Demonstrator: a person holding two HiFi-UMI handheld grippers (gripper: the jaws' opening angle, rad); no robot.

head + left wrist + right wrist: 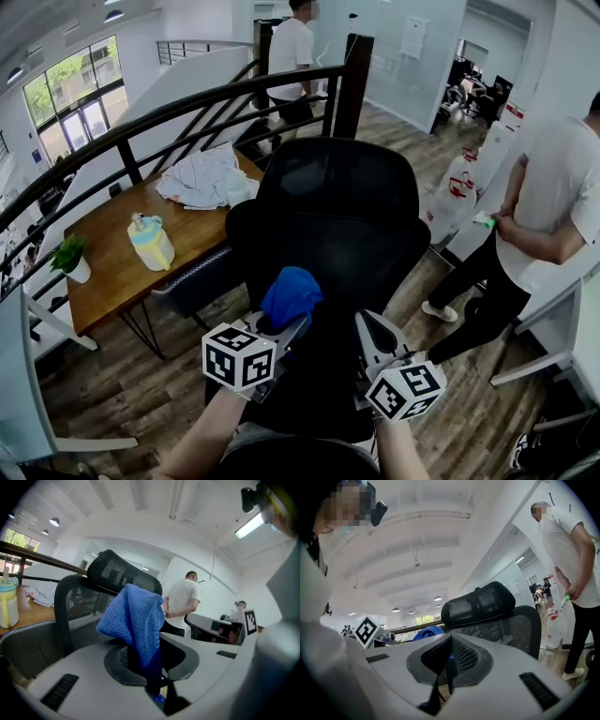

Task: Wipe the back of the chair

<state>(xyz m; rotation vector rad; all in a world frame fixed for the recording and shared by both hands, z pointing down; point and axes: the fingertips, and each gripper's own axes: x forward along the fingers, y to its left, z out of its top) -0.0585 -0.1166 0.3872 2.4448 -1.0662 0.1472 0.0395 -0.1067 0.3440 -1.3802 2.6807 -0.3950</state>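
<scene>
The black mesh chair back stands just ahead of me; my left gripper pinches a blue microfibre cloth, its bulk bunched beyond the jaws, I judge so it can press against the mesh. My right gripper hangs alongside, jaws pressed together on nothing; probably spare for steadying the chair.

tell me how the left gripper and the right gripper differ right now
The left gripper is shut on a blue cloth that bunches above its jaws; the right gripper is shut on nothing. The left gripper's tips are covered by cloth; the right gripper's are bare. Both point toward the black mesh chair back.
</scene>
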